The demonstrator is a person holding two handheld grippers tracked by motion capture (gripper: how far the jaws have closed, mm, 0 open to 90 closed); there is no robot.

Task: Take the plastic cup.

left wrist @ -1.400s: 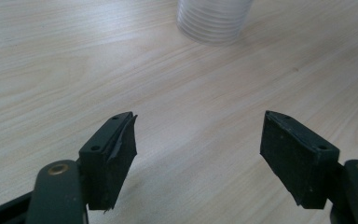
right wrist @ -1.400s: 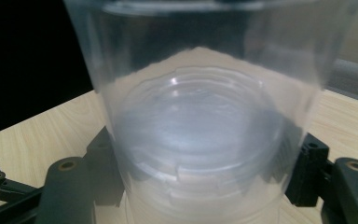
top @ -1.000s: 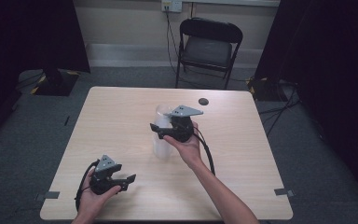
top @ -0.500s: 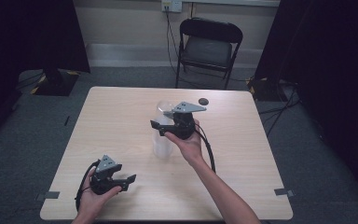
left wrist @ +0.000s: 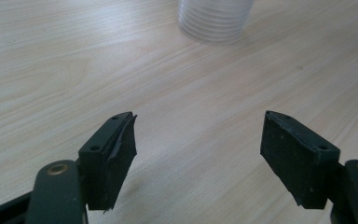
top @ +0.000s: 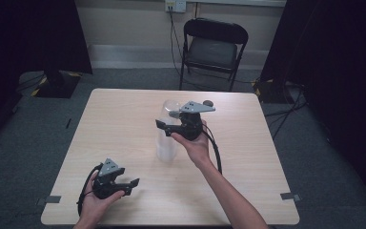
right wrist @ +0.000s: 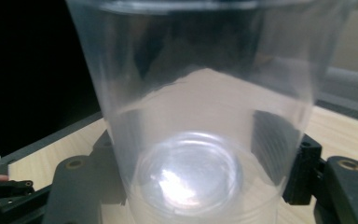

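Compared with a second ago, the right claw [top: 164, 125] is seen a little closer to the stack of clear plastic cups [top: 167, 138], and its jaws have just been closing with the top cup [right wrist: 200, 116] between them. In the right claw's own view the black pads are pressed against both sides of the cup wall, so the claw is clamped on the top cup. The left claw [top: 132, 185] has not been shifted; it is held low over the near left part of the bench [top: 248, 157], its jaws spread wide apart with nothing between them.

The stack stands upright near the middle of the bench. In the left claw's view only its ribbed base [left wrist: 214, 21] is seen, cut off by the top edge. How many cups are nested cannot be told. A small dark round object [top: 208, 102] near the far edge is partly hidden behind the right claw's grey plate.

Open bench surface is left all around the stack, widest to the left and right. A folding chair [top: 212, 47] stands beyond the far edge.
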